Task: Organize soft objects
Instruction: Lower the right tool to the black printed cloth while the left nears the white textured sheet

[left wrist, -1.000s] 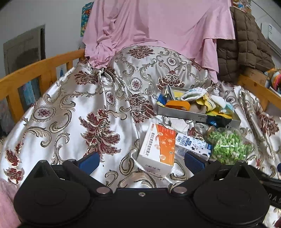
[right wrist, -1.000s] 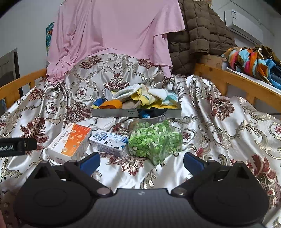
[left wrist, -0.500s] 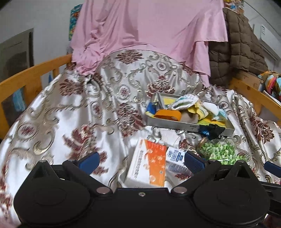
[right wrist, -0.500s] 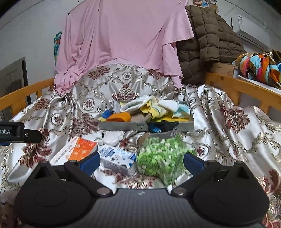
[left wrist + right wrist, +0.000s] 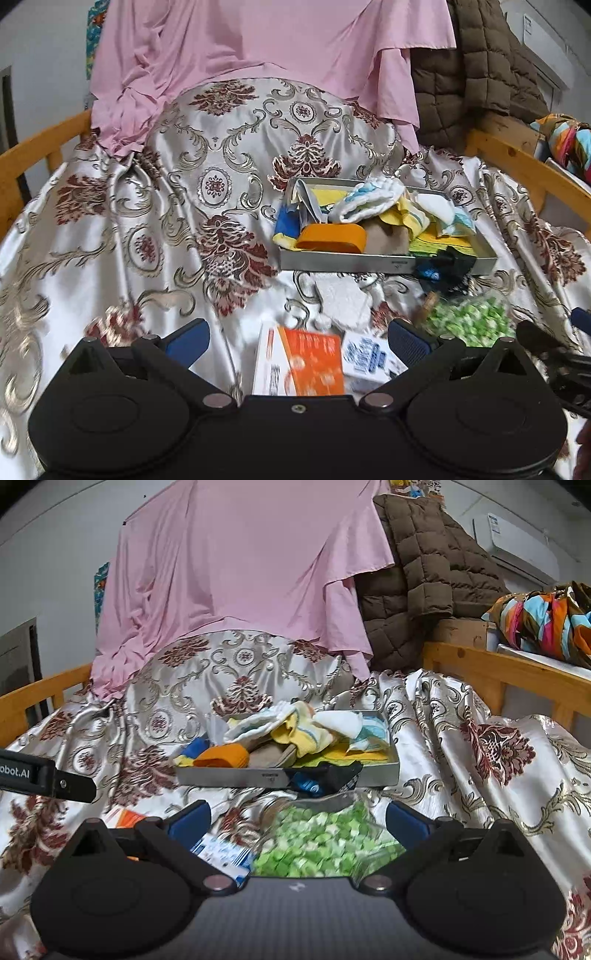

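A grey metal tray (image 5: 347, 262) (image 5: 229, 777) sits on the patterned satin cloth, heaped with soft cloths and socks: white, yellow, orange (image 5: 332, 237) and blue. A black-and-blue sock (image 5: 441, 266) (image 5: 325, 777) hangs over its front rim. A white cloth (image 5: 345, 301) lies on the satin just in front of the tray. My left gripper (image 5: 298, 338) is open above an orange-and-white box (image 5: 303, 363), holding nothing. My right gripper (image 5: 297, 818) is open over a clear bag of green pieces (image 5: 321, 843), also holding nothing.
A small blue-and-white carton (image 5: 369, 358) (image 5: 221, 851) lies between the box and the bag. Wooden rails (image 5: 40, 147) (image 5: 498, 672) edge both sides. Pink fabric (image 5: 240, 572) and a brown quilted jacket (image 5: 424, 576) hang at the back. A colourful cloth (image 5: 546, 620) rests at the right.
Both grippers have moved forward toward the tray, so the box, carton and green bag now sit lower, between the fingers. Both stay open.
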`<state>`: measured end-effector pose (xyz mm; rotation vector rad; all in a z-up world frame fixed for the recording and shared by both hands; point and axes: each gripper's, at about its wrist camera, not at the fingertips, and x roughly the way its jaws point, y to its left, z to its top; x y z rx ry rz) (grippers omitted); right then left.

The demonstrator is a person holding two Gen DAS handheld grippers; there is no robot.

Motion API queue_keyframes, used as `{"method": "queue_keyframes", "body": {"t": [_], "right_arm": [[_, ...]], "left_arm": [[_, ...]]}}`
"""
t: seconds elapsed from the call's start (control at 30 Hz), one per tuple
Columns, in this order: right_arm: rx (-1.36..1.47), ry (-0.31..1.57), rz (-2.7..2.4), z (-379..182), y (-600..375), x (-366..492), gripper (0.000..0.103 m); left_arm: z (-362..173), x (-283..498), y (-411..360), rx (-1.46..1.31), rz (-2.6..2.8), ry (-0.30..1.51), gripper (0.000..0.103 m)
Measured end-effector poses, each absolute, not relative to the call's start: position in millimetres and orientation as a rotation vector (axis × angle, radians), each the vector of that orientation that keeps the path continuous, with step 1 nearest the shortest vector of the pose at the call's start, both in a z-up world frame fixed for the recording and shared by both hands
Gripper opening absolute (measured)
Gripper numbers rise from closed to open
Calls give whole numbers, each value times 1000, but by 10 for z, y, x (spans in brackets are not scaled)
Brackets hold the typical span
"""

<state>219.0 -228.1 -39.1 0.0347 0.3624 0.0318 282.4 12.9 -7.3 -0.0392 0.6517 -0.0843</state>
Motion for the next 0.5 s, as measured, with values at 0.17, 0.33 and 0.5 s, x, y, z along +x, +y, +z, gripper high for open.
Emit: {"method": "queue_keyframes", "body": {"t": [0.17,0.33,0.5], "right_arm": [[35,349,10,-402,-2349,2420,103],[42,369,-1,-433,-2451,2695,103],[36,426,29,-456,-2506,3023,103]], "left_arm": [[-214,3237,196,-116,-111,694,102],[-302,3497,248,-258,-145,703,102],[-355,3763,154,-246,-251,681,102]]}}
